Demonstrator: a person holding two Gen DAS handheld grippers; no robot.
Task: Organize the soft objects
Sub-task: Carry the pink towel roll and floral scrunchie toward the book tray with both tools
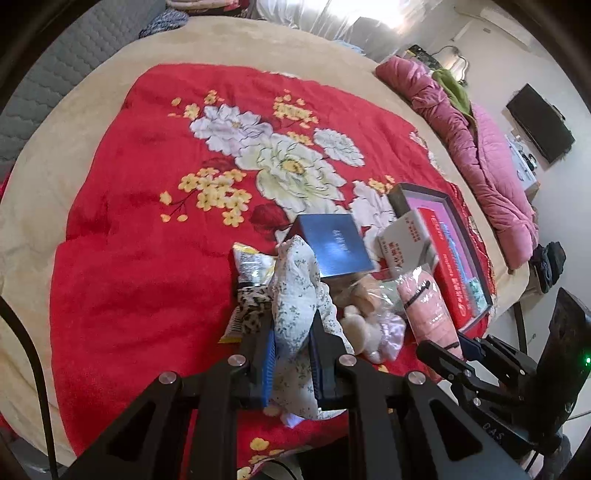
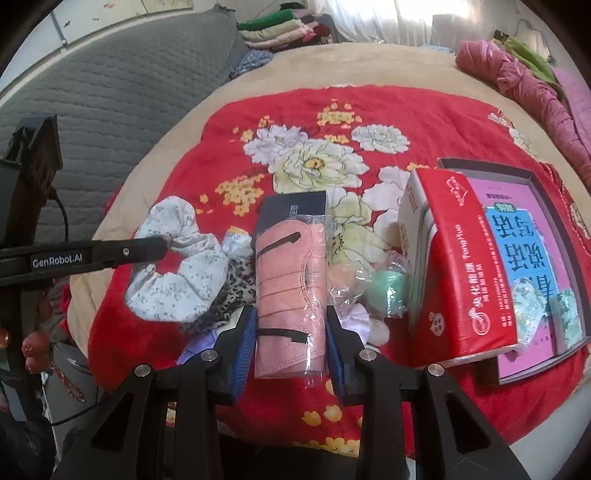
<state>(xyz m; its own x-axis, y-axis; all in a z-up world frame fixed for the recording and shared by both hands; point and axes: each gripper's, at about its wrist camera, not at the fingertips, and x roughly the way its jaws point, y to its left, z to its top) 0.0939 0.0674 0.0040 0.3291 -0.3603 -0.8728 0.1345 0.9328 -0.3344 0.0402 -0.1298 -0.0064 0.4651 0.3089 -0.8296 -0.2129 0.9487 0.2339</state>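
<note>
left tongs (image 1: 291,354) clamped on a white floral scrunchie (image 1: 295,306), blue pads pressed into the fabric on both sides; seen from the right wrist as a puffy ring (image 2: 177,273) pinched at its far edge and raised above the pile. right tongs (image 2: 290,332) closed on a pack of pink face masks (image 2: 290,291) in clear wrap, held lengthwise between the blue pads; from the left wrist, the same pack (image 1: 428,306) poking forward out of the right tongs (image 1: 458,347).

just beneath and beside the scrunchie, a leopard-print scrunchie (image 2: 236,288) and a crinkled yellow-and-white snack packet (image 1: 255,264). behind the mask pack, a dark blue box (image 1: 332,247) lying flat. right of the pack, a heap of clear plastic bags around a mint-green soft item (image 2: 388,291), a lilac scrunchie (image 1: 388,332) and a cream fluffy one (image 1: 356,321), all touching one another. further right, a red-and-white carton (image 2: 454,280) leaning over the edge of a shallow grey tray (image 2: 554,206), with a pink-and-blue book (image 2: 524,236) inside the tray.

all of it gathered at the near right part of a red flowered blanket (image 1: 147,258) spread over a beige bed cover (image 1: 92,122). at the far right edge of the bed, a bundled pink quilt (image 1: 480,155). along the left, a grey quilted sofa back (image 2: 129,96) with folded clothes (image 2: 280,29) stacked beyond it.
</note>
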